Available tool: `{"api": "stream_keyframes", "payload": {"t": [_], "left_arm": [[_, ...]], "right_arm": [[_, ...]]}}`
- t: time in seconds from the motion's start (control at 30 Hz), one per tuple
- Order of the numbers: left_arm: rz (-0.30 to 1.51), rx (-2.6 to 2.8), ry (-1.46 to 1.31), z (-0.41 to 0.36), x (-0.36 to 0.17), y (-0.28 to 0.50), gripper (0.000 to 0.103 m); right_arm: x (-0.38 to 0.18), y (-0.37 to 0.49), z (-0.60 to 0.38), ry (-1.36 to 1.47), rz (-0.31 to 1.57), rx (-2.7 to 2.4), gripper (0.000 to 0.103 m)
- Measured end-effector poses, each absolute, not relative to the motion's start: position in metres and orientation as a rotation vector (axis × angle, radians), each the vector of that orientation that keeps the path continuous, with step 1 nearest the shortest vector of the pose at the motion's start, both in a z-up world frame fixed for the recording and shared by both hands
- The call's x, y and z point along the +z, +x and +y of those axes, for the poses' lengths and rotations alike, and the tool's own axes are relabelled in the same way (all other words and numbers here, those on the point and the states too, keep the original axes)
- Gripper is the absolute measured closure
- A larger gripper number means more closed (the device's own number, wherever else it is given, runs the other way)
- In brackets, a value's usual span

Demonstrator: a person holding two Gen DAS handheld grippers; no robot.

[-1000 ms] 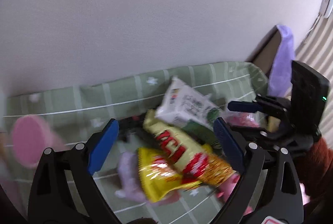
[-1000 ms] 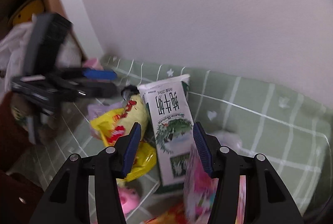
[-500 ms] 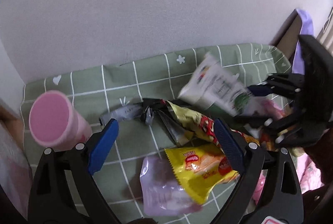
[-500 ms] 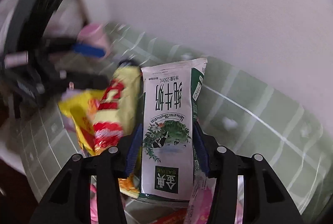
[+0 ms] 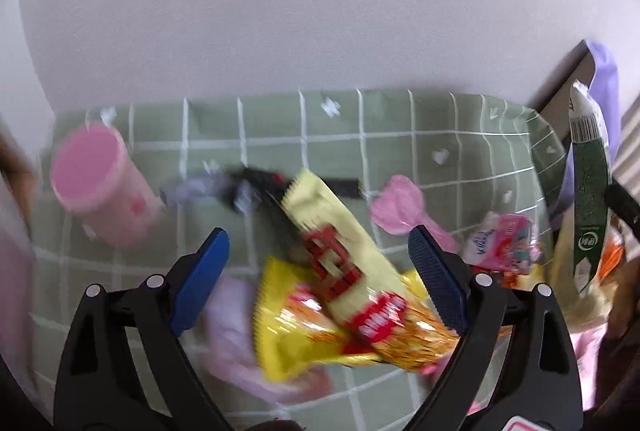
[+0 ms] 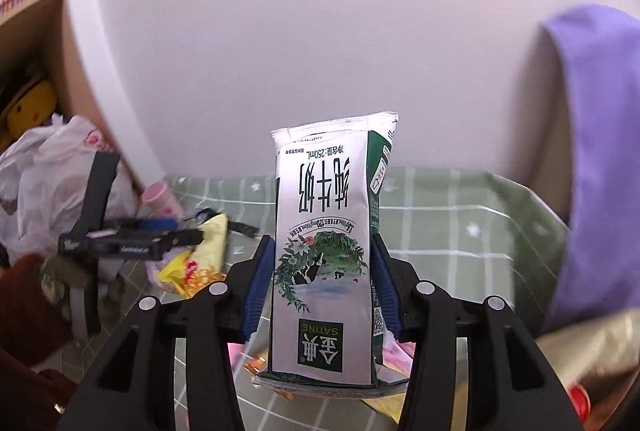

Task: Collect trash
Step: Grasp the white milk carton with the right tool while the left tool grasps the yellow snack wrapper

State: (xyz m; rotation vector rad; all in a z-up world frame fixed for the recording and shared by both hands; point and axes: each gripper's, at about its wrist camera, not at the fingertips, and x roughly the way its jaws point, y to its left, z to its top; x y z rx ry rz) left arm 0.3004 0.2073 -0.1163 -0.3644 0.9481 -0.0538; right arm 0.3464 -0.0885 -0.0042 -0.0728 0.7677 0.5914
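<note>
the right gripper (image 6: 320, 287) was clamped on the white-and-green milk carton (image 6: 326, 255), lifted above the green checked cloth (image 6: 460, 231); the left gripper (image 5: 320, 283) gaped over yellow snack wrappers (image 5: 344, 287). next, i judge, came binning the carton.

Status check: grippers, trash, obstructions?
Right hand-held gripper clamped on milk carton, lifted. Left hand-held gripper open over snack wrappers. Nothing blocking.
</note>
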Motion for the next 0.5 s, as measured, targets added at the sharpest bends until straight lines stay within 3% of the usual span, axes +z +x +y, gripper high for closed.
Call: {"api": "stream_keyframes", "payload": {"t": [0.2, 0.33, 0.5], "left_arm": [[1.053, 0.033, -0.476, 0.2, -0.138, 0.329, 0.039], [1.094, 0.015, -0.509, 0.194, -0.139, 0.329, 0.067], [0.927, -0.068, -0.412, 0.164, -0.08, 0.293, 0.069]], "right_arm": [[-0.011, 0.32, -0.104, 0.001, 0.754, 0.563, 0.058], [-0.015, 0.295, -0.107, -0.005, 0.737, 0.566, 0.058], [-0.019, 0.27, -0.123, 0.011, 0.694, 0.528, 0.058]]}}
